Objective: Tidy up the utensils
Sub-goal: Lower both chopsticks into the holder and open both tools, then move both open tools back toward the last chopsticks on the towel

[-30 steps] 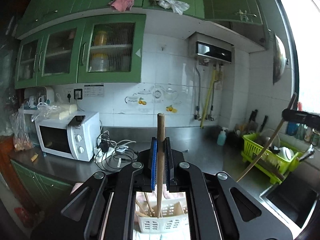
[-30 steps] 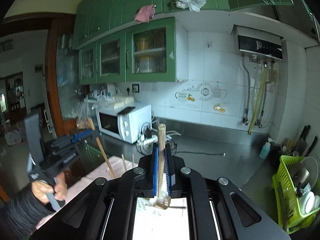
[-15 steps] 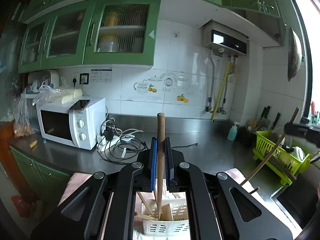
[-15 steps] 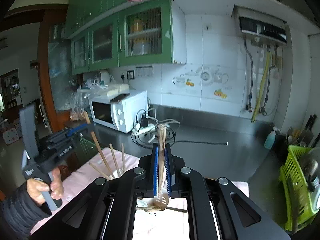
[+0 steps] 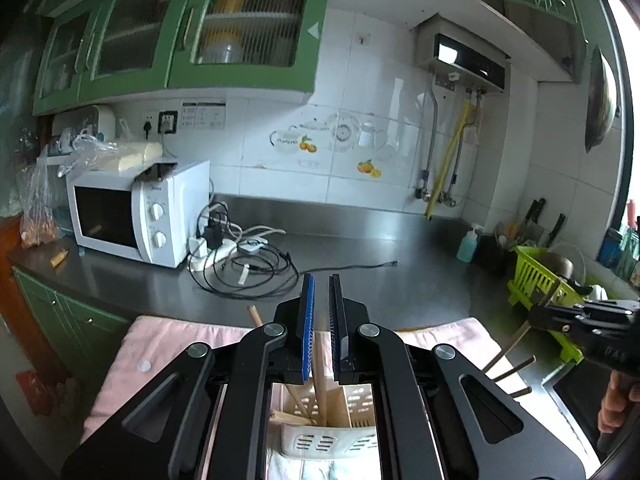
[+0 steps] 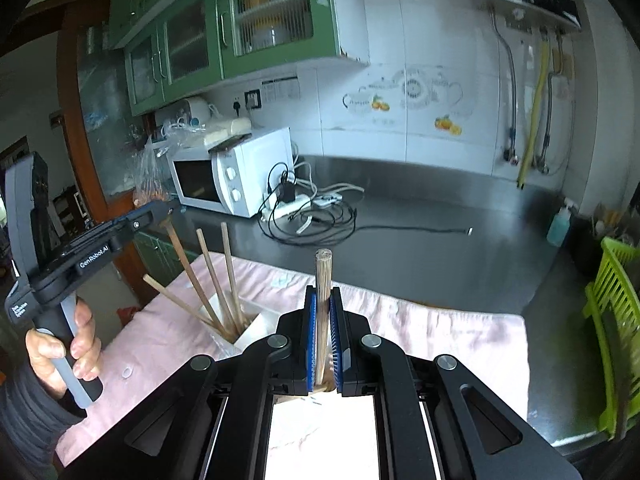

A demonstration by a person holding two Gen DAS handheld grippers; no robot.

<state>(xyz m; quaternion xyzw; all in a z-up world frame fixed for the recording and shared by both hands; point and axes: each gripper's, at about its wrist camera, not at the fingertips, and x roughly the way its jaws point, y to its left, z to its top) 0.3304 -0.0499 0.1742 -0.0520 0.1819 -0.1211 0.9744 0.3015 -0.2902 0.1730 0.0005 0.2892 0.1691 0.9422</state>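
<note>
1. You can read "GenRobot.AI" in white on the side of the left gripper (image 6: 166,216), on its black body just above your left hand (image 6: 64,354).
2. Lower on that body sits a small white label, too small to read.
3. The microwave (image 5: 138,216) door carries a brand mark, too blurred to read.

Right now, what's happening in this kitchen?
A person is sorting wooden utensils, with tongs in each hand. The left tongs grip a wooden stick whose lower end sits in the white caddy on the pink cloth, beside other sticks. The right tongs clamp another wooden handle, not yet in the caddy.
</note>
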